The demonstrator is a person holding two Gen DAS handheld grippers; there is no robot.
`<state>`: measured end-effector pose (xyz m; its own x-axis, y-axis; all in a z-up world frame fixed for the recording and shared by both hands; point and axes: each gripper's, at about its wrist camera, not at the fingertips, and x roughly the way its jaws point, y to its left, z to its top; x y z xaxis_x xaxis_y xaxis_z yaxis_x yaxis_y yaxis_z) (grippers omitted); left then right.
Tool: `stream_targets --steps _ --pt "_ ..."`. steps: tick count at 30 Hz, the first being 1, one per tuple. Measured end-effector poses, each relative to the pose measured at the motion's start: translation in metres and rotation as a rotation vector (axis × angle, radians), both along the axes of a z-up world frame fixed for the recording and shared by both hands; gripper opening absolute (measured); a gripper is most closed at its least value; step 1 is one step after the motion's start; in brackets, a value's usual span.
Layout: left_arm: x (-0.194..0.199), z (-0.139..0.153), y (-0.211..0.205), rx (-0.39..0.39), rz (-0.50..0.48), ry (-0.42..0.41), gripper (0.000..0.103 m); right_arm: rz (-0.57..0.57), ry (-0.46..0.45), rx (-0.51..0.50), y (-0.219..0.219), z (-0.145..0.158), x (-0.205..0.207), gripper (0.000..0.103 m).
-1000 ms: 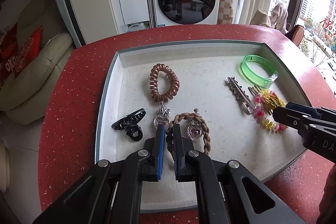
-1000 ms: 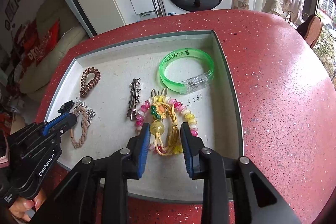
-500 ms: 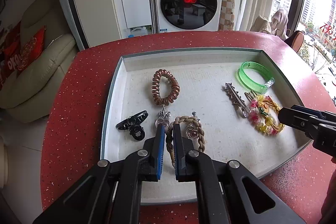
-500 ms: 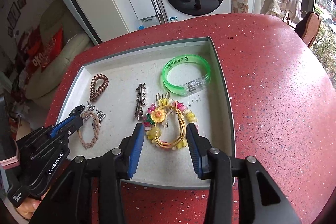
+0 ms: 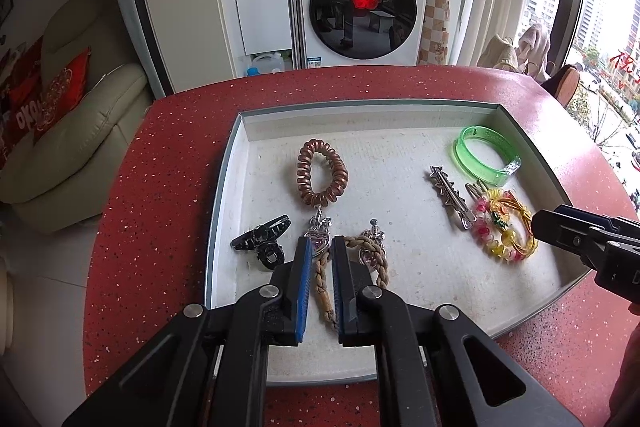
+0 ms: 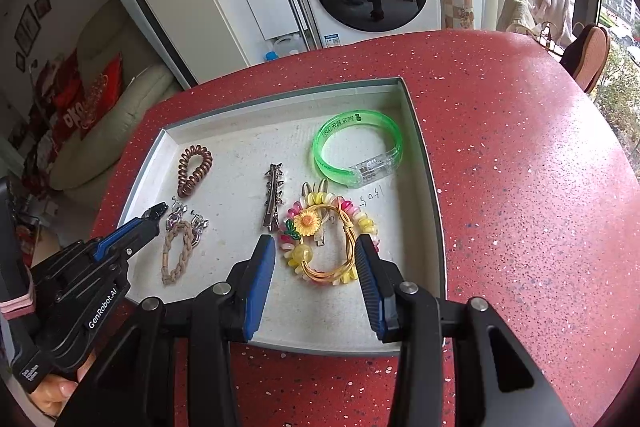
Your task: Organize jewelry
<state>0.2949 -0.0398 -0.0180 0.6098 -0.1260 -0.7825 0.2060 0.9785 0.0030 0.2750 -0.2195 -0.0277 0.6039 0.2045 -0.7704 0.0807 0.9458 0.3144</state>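
Left gripper (image 5: 320, 255) jaws just opened off braided bracelet (image 5: 370, 259); strand lies loose between pads, unpinched. Right gripper (image 6: 316, 259) parted, straddling beaded bracelet (image 6: 332, 247) without contact. Both bracelets rest in tray (image 5: 224, 195). Judged progress: 6 pieces laid apart in tray, little visibly left. Left view alone shows black claw clip (image 5: 262, 243); right view alone shows flower charm (image 6: 308, 221) and green bangle (image 6: 356, 151) lettering.

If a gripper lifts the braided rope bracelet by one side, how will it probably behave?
The braided rope bracelet lies in a loose, uneven loop, so it will probably sag rather than hold shape. Its metal heart charms would likely dangle and swing. The woven surface looks rough, so slipping seems unlikely.
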Motion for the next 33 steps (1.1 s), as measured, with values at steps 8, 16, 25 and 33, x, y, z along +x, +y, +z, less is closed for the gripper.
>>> stream_targets --steps 8,16,25,33 --pt "-0.007 0.014 0.005 0.002 0.028 -0.058 0.103 0.005 -0.008 0.000 0.003 0.003 0.000 0.046" --pt "-0.008 0.008 0.009 0.031 0.052 -0.039 0.103 0.003 -0.075 -0.071 0.012 0.015 -0.007 0.103" --pt "-0.014 0.009 0.014 0.036 0.069 -0.048 0.103 -0.028 -0.107 -0.103 0.012 0.019 -0.014 0.103" --pt "-0.029 0.015 0.017 0.054 0.076 -0.082 0.103 -0.036 -0.103 -0.108 0.011 0.016 -0.024 0.103"
